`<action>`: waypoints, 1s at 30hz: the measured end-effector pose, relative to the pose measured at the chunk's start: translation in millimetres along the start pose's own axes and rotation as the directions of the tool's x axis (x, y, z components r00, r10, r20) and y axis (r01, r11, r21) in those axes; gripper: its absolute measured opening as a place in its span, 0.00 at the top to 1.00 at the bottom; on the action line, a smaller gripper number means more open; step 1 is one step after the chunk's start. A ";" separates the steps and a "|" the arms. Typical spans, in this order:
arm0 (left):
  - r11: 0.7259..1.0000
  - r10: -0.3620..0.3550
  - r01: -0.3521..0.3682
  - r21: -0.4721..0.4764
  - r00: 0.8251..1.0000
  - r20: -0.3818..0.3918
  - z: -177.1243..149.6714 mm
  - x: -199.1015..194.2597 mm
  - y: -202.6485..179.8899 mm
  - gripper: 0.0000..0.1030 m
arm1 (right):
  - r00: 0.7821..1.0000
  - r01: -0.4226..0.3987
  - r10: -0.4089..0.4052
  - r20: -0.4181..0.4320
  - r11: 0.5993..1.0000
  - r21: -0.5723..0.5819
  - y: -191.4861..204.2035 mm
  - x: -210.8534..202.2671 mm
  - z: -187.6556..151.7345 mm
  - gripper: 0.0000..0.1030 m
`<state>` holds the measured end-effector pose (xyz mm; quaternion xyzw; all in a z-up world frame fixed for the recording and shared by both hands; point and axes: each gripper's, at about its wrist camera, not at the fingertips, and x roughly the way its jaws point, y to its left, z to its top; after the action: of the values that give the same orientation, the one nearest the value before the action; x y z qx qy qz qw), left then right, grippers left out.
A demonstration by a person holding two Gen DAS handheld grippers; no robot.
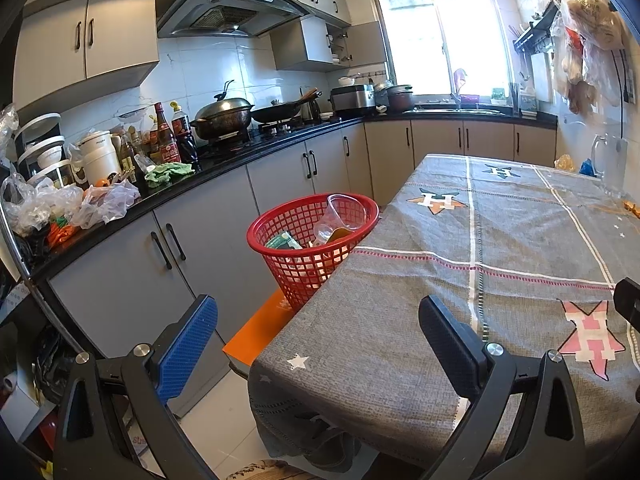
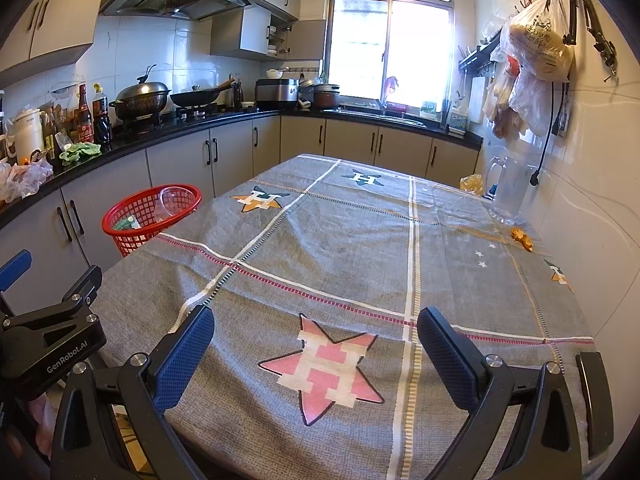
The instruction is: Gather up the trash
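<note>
A red mesh basket [image 1: 280, 224] [image 2: 116, 220] stands on an orange stool beside the table's left edge. Inside it lie a clear plastic cup [image 1: 346, 210] [image 2: 174, 200], a green carton [image 1: 282, 242] and other scraps. My left gripper [image 1: 318, 322] hovers open over the table's near left corner, nothing between its blue fingers. My right gripper [image 2: 316, 332] is open above a pink star on the grey tablecloth [image 2: 340, 240], also empty. Small orange scraps [image 2: 522, 238] [image 1: 634, 208] lie on the cloth near the right wall.
A glass pitcher [image 2: 510, 190] and a yellow bag [image 2: 472, 184] stand at the table's far right. Kitchen counter [image 1: 224, 160] on the left carries bottles, pots and plastic bags. Plastic bags [image 2: 536, 64] hang on the right wall. The left gripper's body [image 2: 52, 332] shows at left.
</note>
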<state>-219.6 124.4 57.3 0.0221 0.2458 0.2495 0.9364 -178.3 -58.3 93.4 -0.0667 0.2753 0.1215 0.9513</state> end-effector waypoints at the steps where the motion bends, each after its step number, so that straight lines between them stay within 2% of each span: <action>1: 1.000 0.000 0.000 0.001 1.000 0.000 0.3 0.1 -0.4 0.03 | 1.000 0.000 0.000 0.000 1.000 0.001 0.0 0.0 0.2 0.00; 30: 1.000 0.001 -0.001 0.004 1.000 -0.001 0.2 -0.2 -1.1 0.03 | 1.000 0.000 0.000 -0.008 1.000 -0.001 -3.0 4.7 -2.4 0.00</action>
<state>-219.2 123.3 57.4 0.0239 0.2466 0.2495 0.9361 -174.9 -60.8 89.0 -0.0674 0.2793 0.1215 0.9501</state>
